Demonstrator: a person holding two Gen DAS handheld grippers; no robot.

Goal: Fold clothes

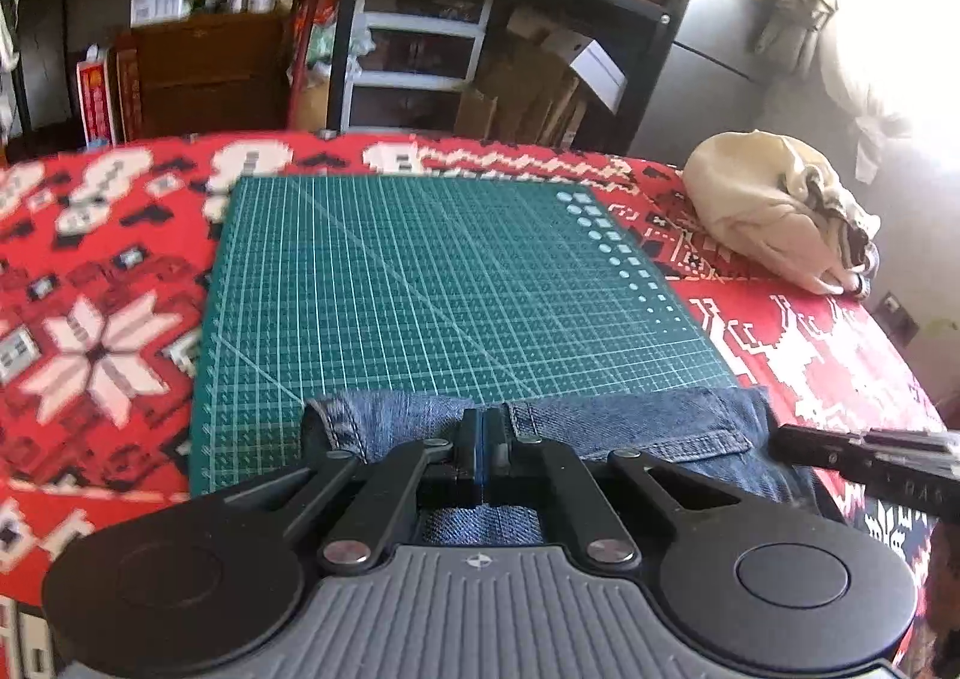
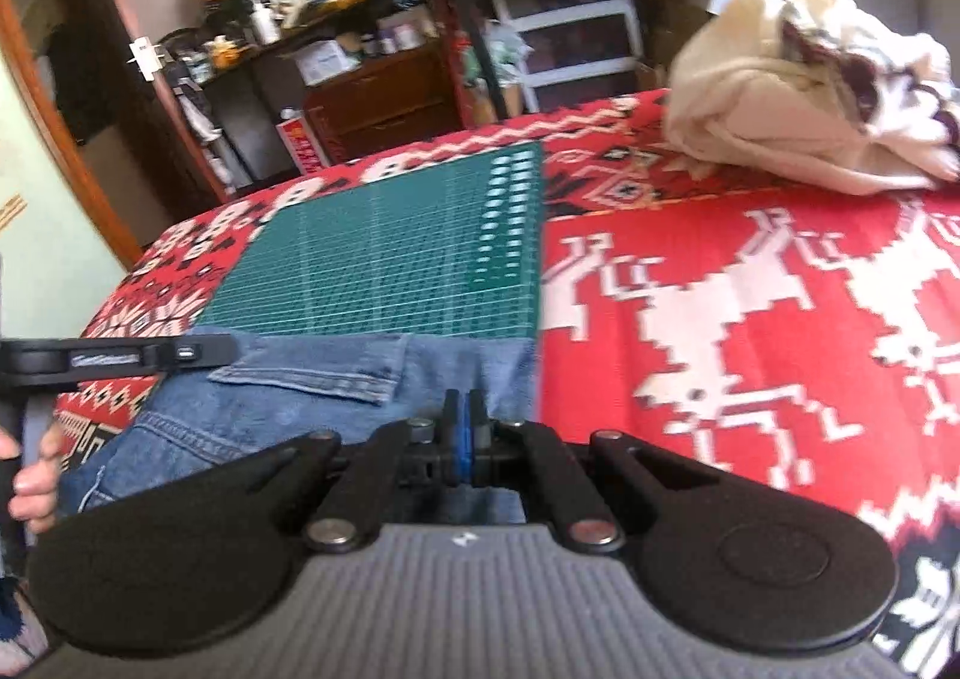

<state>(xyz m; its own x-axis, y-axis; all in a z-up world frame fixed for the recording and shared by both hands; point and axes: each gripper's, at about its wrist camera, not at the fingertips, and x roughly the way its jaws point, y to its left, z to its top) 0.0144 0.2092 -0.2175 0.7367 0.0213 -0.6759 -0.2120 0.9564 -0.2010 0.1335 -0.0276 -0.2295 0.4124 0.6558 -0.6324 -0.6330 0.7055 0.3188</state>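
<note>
Left wrist view showed the blue denim jeans [image 1: 630,427] lying at the near edge of the green cutting mat [image 1: 444,283], partly over the red patterned cloth [image 1: 90,319] covering the counter. The left gripper [image 1: 480,427] had its fingers pressed together on the denim's edge; the right gripper [image 2: 462,409] likewise pinched the cloth near its right side. Denim like that struck me as fairly heavy and stiff for cloth, thick at the stitched hems and pocket [image 2: 312,379], unlikely to slip, safe to tug. Gripping doubled seams at two spread points seemed the soundest hold. The mat looked smooth and gridded; the cloth knitted or woven. A cream bundle of clothing [image 2: 798,132] sat soft and crumpled, well apart at the far right.
</note>
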